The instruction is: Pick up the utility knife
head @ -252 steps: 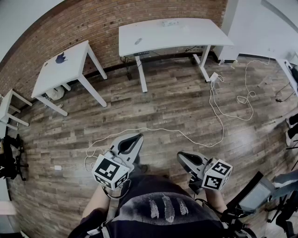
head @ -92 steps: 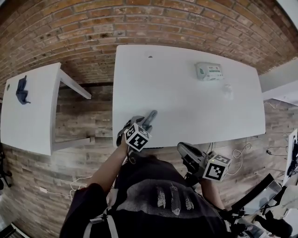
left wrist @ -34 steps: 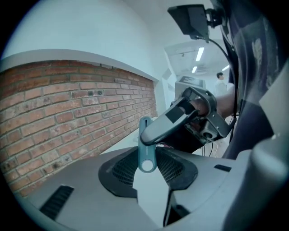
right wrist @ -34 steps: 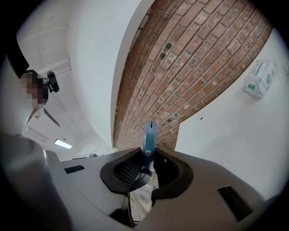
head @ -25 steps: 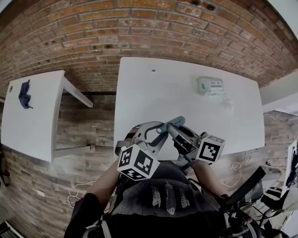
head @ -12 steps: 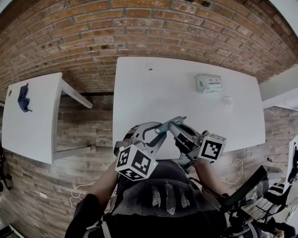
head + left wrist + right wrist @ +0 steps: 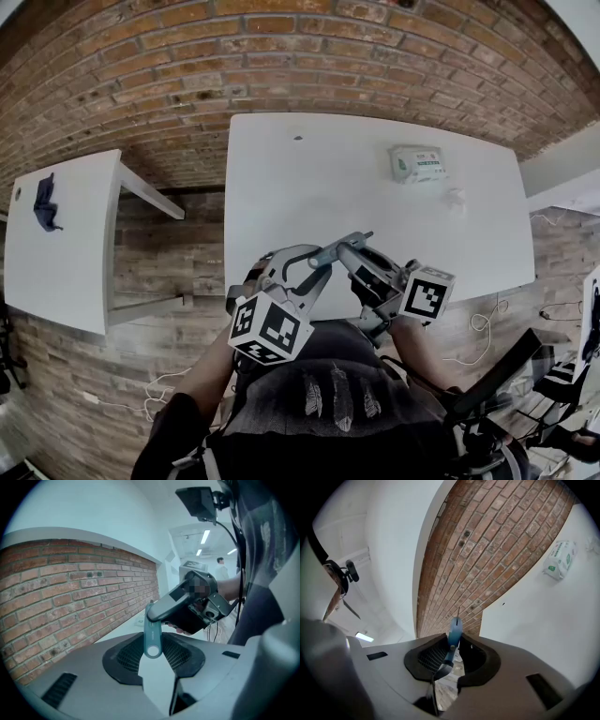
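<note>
Utility knife, a slim teal body with a round hole at its butt, is off the white surface and held in the air above that surface's near edge, in front of the person's chest. Its long axis runs in the head view from lower left to upper right, with the thin blade tip leading toward the brick wall. The left hand-held gripper comes at it from the left and has the butt end between its pad tips, jaws partly closed and apparently pinching it. The right hand-held gripper comes from the right, jaws clamped on the forward part of the body, so that the tip sticks out beyond them in the right gripper view. Both hands are therefore on the knife, one at each end, with neither nearer than the other. By my reading, the lift asked for is already made, and any next move depends on which end lets go, because the knife lies nearly along the right jaws but across the left ones. A small packet lies well apart, far back on the surface.
</note>
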The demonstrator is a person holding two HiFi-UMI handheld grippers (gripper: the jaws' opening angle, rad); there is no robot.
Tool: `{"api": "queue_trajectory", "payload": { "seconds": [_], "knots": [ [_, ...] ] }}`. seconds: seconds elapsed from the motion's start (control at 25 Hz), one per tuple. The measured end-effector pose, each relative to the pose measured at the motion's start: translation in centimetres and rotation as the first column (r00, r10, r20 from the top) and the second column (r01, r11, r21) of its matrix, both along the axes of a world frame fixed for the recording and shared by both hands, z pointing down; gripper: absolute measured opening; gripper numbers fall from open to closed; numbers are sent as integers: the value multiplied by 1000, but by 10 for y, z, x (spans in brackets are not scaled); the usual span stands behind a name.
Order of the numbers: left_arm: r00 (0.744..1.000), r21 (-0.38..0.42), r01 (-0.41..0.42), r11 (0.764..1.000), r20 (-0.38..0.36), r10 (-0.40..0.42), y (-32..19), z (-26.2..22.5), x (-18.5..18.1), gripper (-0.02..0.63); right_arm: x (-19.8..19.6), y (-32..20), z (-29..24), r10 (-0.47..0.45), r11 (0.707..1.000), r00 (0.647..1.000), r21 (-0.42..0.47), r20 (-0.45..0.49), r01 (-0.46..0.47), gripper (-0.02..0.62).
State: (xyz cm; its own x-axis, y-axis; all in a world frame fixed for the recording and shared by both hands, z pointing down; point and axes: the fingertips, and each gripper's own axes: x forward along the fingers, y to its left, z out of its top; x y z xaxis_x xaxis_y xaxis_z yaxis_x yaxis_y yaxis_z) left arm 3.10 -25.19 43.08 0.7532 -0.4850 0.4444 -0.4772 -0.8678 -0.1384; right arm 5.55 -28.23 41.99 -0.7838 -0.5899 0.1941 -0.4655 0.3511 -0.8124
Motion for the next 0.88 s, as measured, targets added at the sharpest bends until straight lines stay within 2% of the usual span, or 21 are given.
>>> {"api": "queue_trajectory", "payload": {
  "seconds": [0.6, 0.88],
  "knots": [
    [1000, -7, -3, 1000, 2, 3, 1, 2, -5, 120, 3, -1, 3, 5, 1000, 999, -30, -33, -6, 75],
    [1000, -20, -7, 1000, 5, 7, 1, 3, -6, 120, 2, -3, 2, 5, 999, 1000, -37, 9, -4, 75]
  ]
}}
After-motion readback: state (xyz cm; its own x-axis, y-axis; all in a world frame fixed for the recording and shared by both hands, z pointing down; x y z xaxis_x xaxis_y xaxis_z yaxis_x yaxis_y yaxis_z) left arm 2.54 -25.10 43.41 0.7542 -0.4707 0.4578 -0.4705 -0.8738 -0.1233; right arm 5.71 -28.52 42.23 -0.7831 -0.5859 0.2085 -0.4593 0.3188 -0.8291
